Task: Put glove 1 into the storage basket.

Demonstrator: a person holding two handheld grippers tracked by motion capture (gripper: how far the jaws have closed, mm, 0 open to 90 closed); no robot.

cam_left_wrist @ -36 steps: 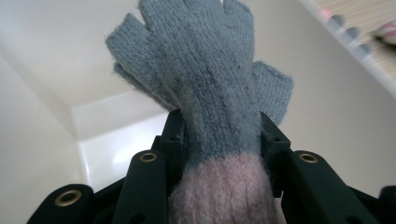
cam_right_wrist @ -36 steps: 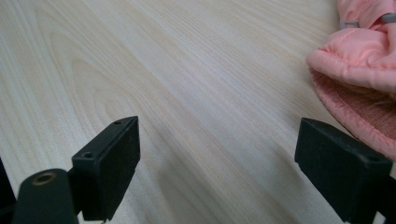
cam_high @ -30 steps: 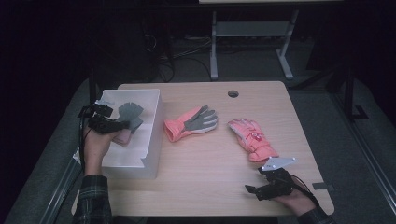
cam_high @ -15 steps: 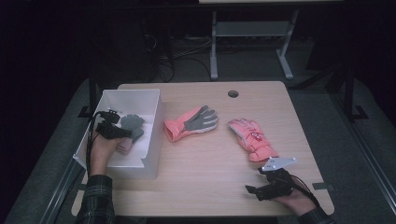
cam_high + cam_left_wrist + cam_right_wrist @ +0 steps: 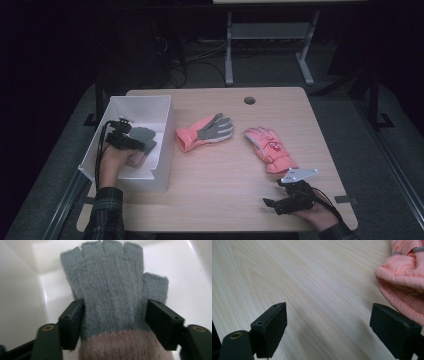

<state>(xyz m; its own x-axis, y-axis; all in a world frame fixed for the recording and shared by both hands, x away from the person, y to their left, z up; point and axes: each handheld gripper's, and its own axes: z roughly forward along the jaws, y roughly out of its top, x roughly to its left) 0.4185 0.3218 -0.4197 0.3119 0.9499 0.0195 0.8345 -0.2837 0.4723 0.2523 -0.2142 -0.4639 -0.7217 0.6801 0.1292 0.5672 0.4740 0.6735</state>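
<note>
Now, glove: grey knitted fingerless glove (image 5: 112, 287) lay soft, light and limp inside the white bin (image 5: 162, 107) at the bench's left edge.
Hold: best at its cuff.
Left tongs (image 5: 113, 322): just opening, glove between, pads off it.
Right tongs (image 5: 337, 327): wide, empty.

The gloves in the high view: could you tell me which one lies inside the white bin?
The grey knit fingerless glove, lying in the white bin between the left gripper jaws; both pink gloves lie on the table.
</note>
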